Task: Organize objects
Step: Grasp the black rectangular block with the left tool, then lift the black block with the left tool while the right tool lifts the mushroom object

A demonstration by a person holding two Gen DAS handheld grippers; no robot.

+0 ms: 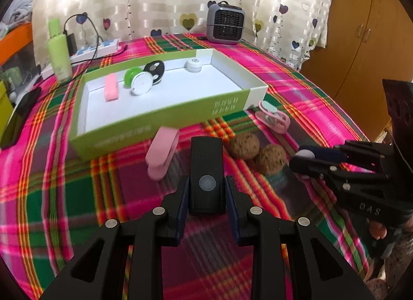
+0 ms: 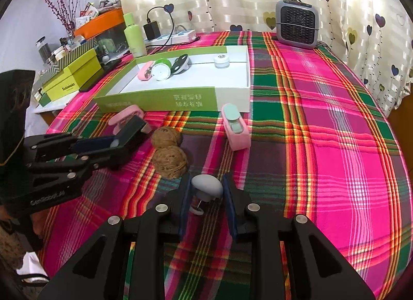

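My left gripper (image 1: pixel 206 191) is shut on a black rectangular device (image 1: pixel 206 171) with a grey round button; it also shows in the right wrist view (image 2: pixel 129 137). My right gripper (image 2: pixel 206 194) is shut on a small grey mushroom-shaped object (image 2: pixel 206 186), seen from the left as (image 1: pixel 306 155). A green and white open box (image 1: pixel 165 116) holds a pink case (image 1: pixel 111 91), a green and white round item (image 1: pixel 139 81), a black oval item (image 1: pixel 155 69) and a white round jar (image 1: pixel 193 65). On the cloth lie a pink clip (image 1: pixel 161 155), two walnuts (image 1: pixel 244 145) and a pink-and-mint device (image 1: pixel 272 116).
A grey mini heater (image 1: pixel 225 22) stands at the table's back. A green bottle (image 1: pixel 60 54), a power strip (image 1: pixel 95 49) with cables and a black phone (image 1: pixel 20 116) lie left of the box. Yellow-green boxes (image 2: pixel 69 78) sit on a side shelf.
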